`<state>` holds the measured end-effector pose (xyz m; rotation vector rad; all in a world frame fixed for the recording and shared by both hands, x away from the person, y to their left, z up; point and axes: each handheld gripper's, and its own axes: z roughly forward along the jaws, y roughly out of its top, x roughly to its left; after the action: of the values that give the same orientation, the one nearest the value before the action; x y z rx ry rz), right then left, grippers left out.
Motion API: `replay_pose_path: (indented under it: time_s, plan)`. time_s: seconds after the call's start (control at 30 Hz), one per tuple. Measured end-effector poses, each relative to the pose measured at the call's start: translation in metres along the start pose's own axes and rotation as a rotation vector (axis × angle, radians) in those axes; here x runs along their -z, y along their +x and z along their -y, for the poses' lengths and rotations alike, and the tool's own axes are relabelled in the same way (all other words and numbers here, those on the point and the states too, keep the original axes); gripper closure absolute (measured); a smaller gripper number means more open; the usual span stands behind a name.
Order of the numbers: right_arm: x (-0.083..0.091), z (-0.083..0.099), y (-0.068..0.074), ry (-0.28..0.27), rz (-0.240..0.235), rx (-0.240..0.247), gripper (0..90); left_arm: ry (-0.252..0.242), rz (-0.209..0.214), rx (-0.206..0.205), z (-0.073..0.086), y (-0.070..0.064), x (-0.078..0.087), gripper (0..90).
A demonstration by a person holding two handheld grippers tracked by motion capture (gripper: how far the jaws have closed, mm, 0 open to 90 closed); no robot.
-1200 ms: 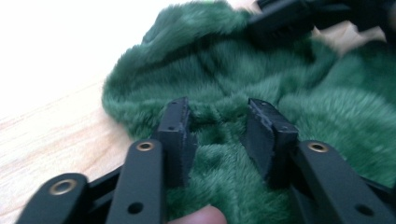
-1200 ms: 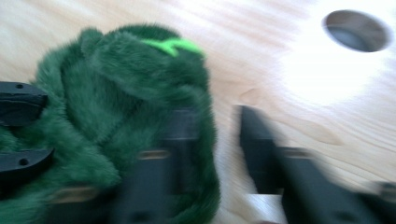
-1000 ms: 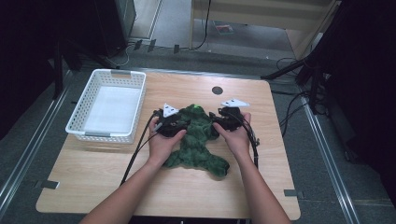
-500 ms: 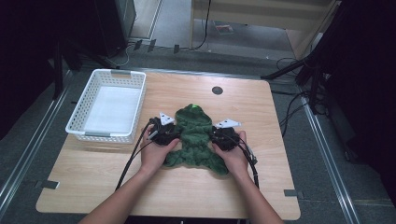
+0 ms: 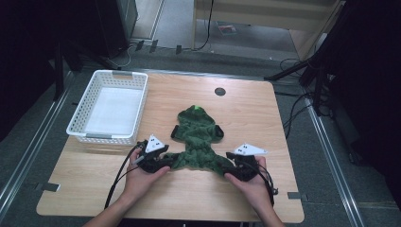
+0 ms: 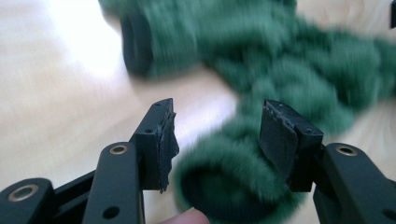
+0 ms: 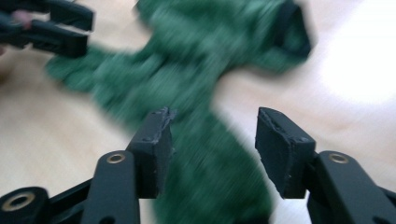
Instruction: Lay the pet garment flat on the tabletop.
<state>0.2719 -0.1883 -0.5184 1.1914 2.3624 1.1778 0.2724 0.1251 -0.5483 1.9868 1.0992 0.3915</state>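
A rectangular light wooden table (image 5: 246, 101) was seen beneath everything, and a white slatted plastic basket (image 5: 109, 106) stood on it well beyond the left fingers and off to their outer side. A fuzzy dark green knitted garment (image 5: 197, 139) was spread flat between the two grippers, its two lower ends reaching toward them. The black left gripper (image 5: 161, 163) was held with its fingers (image 6: 161, 140) wide apart, one lower end of the garment lying loose between them, not pinched. The black right gripper (image 5: 234, 165) was likewise held wide open, its fingers (image 7: 154, 149) straddling the other lower end without clamping it.
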Motion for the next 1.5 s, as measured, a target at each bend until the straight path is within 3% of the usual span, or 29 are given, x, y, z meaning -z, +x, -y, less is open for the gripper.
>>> replay_pose_path:
  time_s: [0.07,0.13,0.23,0.33,0.5,0.57,0.67,0.7,0.77,0.87,1.1,1.37,1.5]
  plan:
    - [-0.005,0.012,0.005,0.034,0.056,0.043,56.3,0.024,-0.013,-0.025,0.003,-0.003,0.000,56.7]
    - [-0.011,0.017,0.005,0.068,0.056,0.040,67.3,0.034,-0.050,-0.088,0.003,-0.006,0.000,67.5]
    - [-0.014,0.018,0.006,0.077,0.125,0.095,82.7,0.039,-0.048,-0.092,0.005,-0.005,0.003,81.1]
    - [-0.009,0.021,0.003,0.089,0.168,0.114,85.7,0.029,-0.057,-0.108,0.009,-0.002,0.006,82.8]
    - [-0.003,0.025,-0.002,0.084,0.186,0.081,85.7,0.013,-0.050,-0.109,0.011,0.001,0.009,82.2]
    - [-0.005,0.026,-0.001,0.054,0.165,0.091,77.8,-0.048,-0.022,-0.083,0.012,0.003,0.013,68.3]
    - [-0.001,0.031,-0.001,-0.034,0.109,0.079,57.8,-0.153,0.020,-0.028,0.016,0.011,0.028,47.2]
    - [0.002,0.031,-0.001,-0.060,0.096,0.073,53.6,-0.172,0.027,-0.017,0.018,0.013,0.033,43.5]
    - [0.007,0.030,-0.002,-0.093,0.120,0.063,47.7,-0.201,0.035,0.005,0.022,0.016,0.042,39.5]
    - [0.014,0.028,-0.005,-0.122,0.118,0.033,38.0,-0.229,0.041,0.025,0.028,0.021,0.058,33.6]
    - [0.031,0.036,-0.009,-0.153,0.166,0.015,17.9,-0.276,-0.020,0.063,0.047,0.043,0.098,20.4]
    - [0.054,0.048,-0.029,-0.174,0.207,-0.051,11.4,-0.308,-0.162,0.153,0.075,0.083,0.143,8.7]
    - [0.064,0.055,-0.043,-0.179,0.237,-0.081,7.9,-0.286,-0.193,0.200,0.088,0.100,0.153,3.4]
